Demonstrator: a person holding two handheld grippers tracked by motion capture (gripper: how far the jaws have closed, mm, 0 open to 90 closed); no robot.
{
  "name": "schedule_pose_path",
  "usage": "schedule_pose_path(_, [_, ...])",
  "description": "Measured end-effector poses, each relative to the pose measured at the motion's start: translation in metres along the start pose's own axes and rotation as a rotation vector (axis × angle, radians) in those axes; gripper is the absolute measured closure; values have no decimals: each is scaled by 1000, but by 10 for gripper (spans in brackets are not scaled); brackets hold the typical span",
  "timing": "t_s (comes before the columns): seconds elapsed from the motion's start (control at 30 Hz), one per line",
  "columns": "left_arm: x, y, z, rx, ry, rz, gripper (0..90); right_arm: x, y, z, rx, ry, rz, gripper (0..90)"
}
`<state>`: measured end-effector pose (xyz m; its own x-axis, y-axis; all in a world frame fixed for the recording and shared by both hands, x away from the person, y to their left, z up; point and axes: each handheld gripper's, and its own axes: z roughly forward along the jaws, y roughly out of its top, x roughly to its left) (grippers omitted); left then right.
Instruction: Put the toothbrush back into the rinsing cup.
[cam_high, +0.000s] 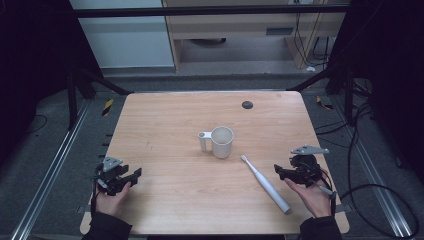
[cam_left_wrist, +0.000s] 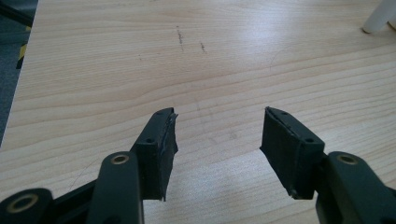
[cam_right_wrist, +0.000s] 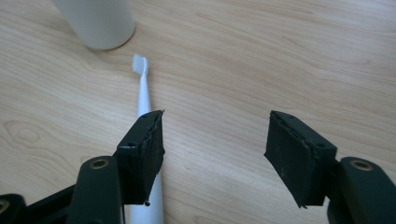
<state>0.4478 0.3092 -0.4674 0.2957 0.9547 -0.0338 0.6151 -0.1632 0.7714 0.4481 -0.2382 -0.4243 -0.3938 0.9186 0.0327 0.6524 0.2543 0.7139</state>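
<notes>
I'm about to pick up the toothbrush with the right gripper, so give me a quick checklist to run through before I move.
1. Right gripper open: ok, its jaws stand wide apart with nothing between them.
2. Toothbrush free to grasp: ok, it lies flat on the table, bristle end toward the cup, nothing on it.
3. Right gripper lined up: not ok, in the right gripper view the handle runs under one jaw, not between the two.
4. Cup upright and apart from the brush: ok, a small gap shows between them.
5. Left gripper out of the way: ok, open, at the table's left side.
6. Cup's inside empty: cannot tell.
</notes>
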Motion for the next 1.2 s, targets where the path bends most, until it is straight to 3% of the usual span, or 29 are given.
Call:
schedule_pose_path(0.7, [-1, 0, 1, 1, 0, 24, 431, 30, 29, 14, 68, 55, -77, 412])
schedule_pose_path(1.2, [-2, 0, 0, 7, -6, 42, 429, 44, 30, 31, 158, 75, -117, 427])
